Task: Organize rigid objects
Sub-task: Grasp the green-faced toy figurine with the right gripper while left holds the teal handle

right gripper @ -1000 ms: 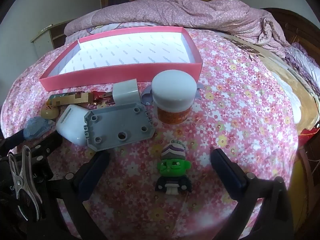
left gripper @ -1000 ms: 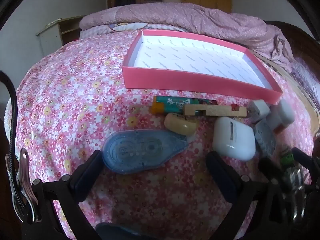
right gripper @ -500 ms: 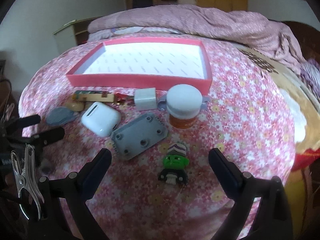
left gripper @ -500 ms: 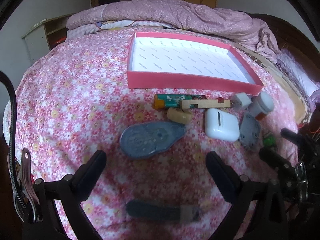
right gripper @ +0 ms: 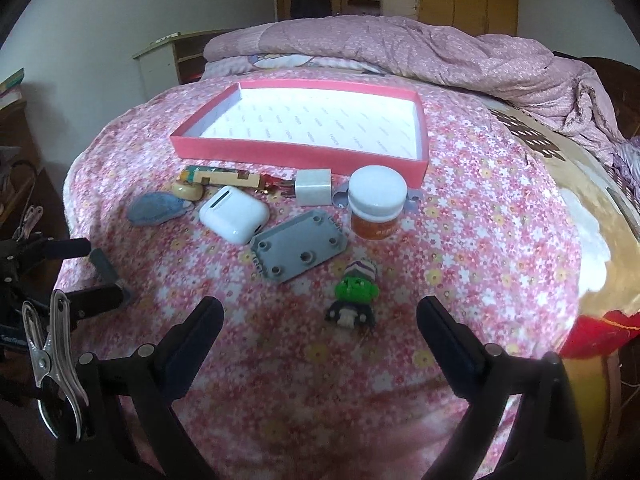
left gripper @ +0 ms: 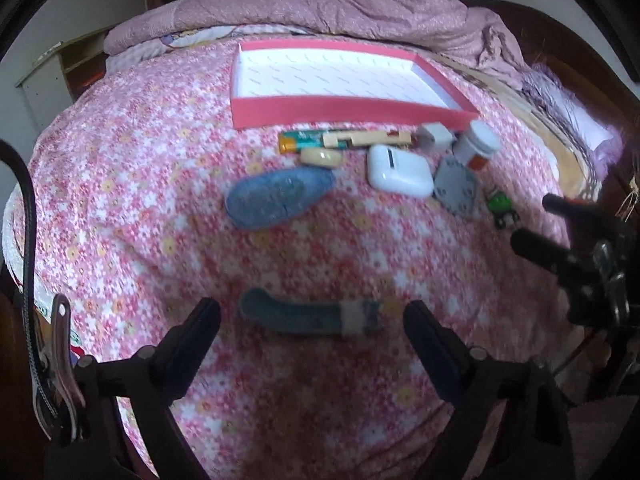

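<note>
Flowered pink bedspread (right gripper: 480,240) carries everything; rumpled mauve quilt (right gripper: 440,52) heaped at the far end. Pink-walled tray (right gripper: 296,152) with white printed lining sits far of the clutter, nothing inside it. Just near its front wall, a row: green battery (left gripper: 304,142) partly overlapped by a notched wooden strip (left gripper: 368,139), a white cube charger (right gripper: 314,188), and a white-capped jar with an orange body (right gripper: 376,206); the label is too blurred to read. A grey tab (right gripper: 340,200) pokes out from behind the jar, mostly hidden, identity unclear. Something small and red (right gripper: 276,184) lies between strip and charger, hard to make out. Nearer: cream ring-shaped piece (left gripper: 320,157), blue teardrop tape dispenser (left gripper: 278,198), white earbud case (right gripper: 234,214), grey plate with round holes (right gripper: 300,246) touching the case's right end, green-faced figurine (right gripper: 354,294) lying alone, near of the plate. Left claw (left gripper: 312,344) hangs over the near left of the bedspread, fingers well apart, gripping nothing; a dark blue-grey bar with a pale band (left gripper: 310,316) lies between and just beyond the fingertips, motion-blurred. In the right wrist view the same bar is largely hidden behind the left claw's fingers. Right claw (right gripper: 320,340) also spread wide and empty, the figurine just ahead of its gap. Both claws' bases cut off by the frame edge. A metal spring clip (right gripper: 52,360) hangs at lower left.
</note>
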The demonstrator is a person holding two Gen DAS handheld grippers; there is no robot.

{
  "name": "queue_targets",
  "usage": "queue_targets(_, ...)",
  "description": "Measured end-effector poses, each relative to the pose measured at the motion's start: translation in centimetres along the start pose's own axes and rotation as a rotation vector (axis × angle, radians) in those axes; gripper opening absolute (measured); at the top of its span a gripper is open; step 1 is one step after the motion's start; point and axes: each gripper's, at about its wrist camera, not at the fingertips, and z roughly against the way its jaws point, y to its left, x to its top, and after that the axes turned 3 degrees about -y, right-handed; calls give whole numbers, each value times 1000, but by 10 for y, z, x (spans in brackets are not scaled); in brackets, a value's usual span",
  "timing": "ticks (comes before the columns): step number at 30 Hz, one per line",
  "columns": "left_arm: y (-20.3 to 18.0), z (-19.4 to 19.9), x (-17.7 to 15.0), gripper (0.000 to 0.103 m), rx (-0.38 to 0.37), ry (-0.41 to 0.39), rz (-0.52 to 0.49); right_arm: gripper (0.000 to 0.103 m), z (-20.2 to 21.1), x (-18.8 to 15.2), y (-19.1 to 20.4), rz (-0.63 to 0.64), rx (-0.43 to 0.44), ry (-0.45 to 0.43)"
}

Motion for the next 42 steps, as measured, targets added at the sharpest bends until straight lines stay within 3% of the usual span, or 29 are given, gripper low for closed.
queue_targets(5,8,-9,1,83,-13,39,37,100,2,-7,-7,-36,16,21)
queue_targets(13,7,-14,1,83,-1,41,22,95,-7,-10,-21,-104,35,56)
queue_targets(19,9,-14,2,80,2,29,18,83,-14,-2,-17,-83,32,56)
queue_targets(20,9,-14,3,76,5,27,19,79,-15,0,-16,-76,31,55)
queue_targets(28,13,-12,5,76,-5,14,35,54,-31,1,-18,-83,43,83)
queue_targets(36,13,-5,11,76,3,-16,23,46,-35,0,-25,-115,43,77)
queue_targets(42,15,-7,19,76,6,-17,27,25,-35,1,-30,-133,21,68)
